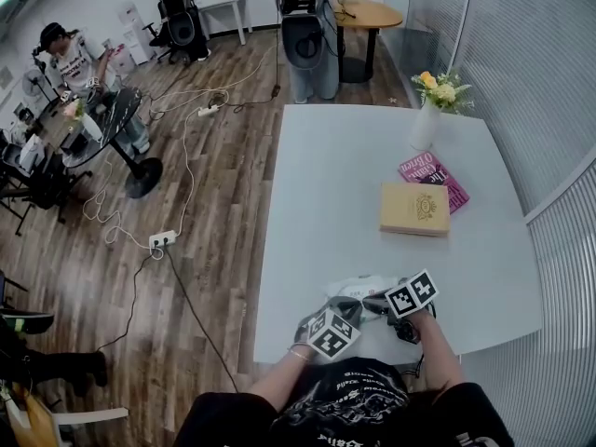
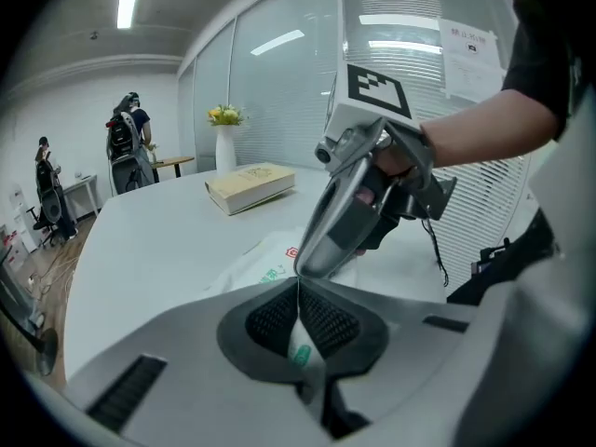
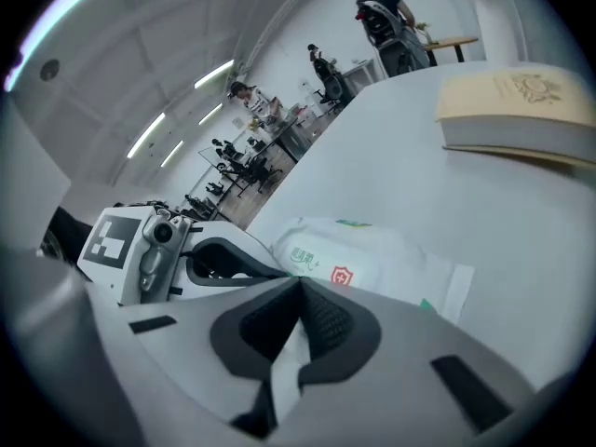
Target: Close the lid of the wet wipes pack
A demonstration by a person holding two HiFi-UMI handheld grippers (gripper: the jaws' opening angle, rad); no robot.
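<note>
Tan book [image 1: 415, 209] against pink book [image 1: 438, 175], flower vase [image 1: 426, 124] nearby

Head view looks steeply down from the near edge of the surface [image 1: 354, 175]; both gripper views ride low, close — facing each other, sharing the wet wipes pack [image 3: 358, 254].

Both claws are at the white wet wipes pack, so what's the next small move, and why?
Probably press the shut right claw down on the white soft-plastic wet wipes pack: its tip sits over the pack's top, beside the shut left claw. The lid itself isn't clearly visible.
</note>
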